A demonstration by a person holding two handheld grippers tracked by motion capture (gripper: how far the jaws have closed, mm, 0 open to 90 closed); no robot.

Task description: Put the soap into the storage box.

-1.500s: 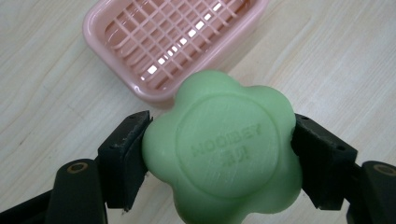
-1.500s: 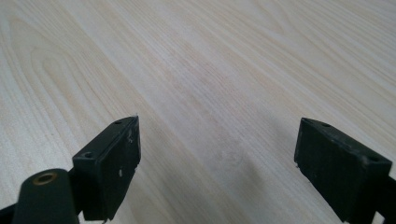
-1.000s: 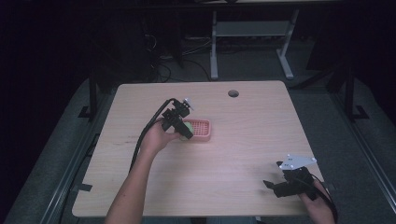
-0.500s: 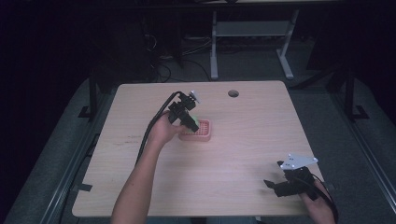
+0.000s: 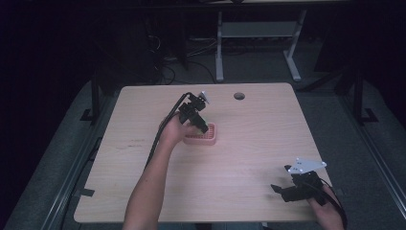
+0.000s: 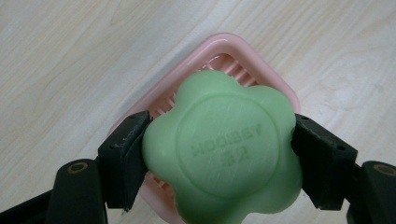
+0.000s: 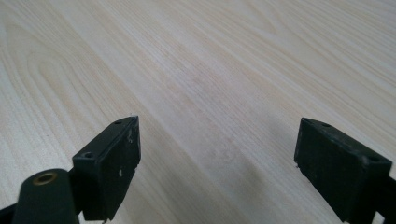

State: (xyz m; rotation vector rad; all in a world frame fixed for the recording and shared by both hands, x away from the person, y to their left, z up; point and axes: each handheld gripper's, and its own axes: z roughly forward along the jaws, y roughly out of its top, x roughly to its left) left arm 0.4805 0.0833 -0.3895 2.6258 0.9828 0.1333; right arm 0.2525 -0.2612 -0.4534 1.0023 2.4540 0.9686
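Left gripper (image 6: 219, 154) clamped on green soap (image 6: 222, 149) above pink dish (image 6: 219, 49); right gripper (image 7: 217, 163) apart.

Green soap (image 6: 224, 154) hides most of pink dish (image 6: 219, 46); soap's bottom cut off by frame edge.

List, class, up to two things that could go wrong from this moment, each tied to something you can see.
1. The left tongs pinch the green soap only at two narrow edges; a smooth bar might slip or twist out.
2. The soap sits over the pink dish partly off-centre; released so, it might land on the rim and tip the light dish.
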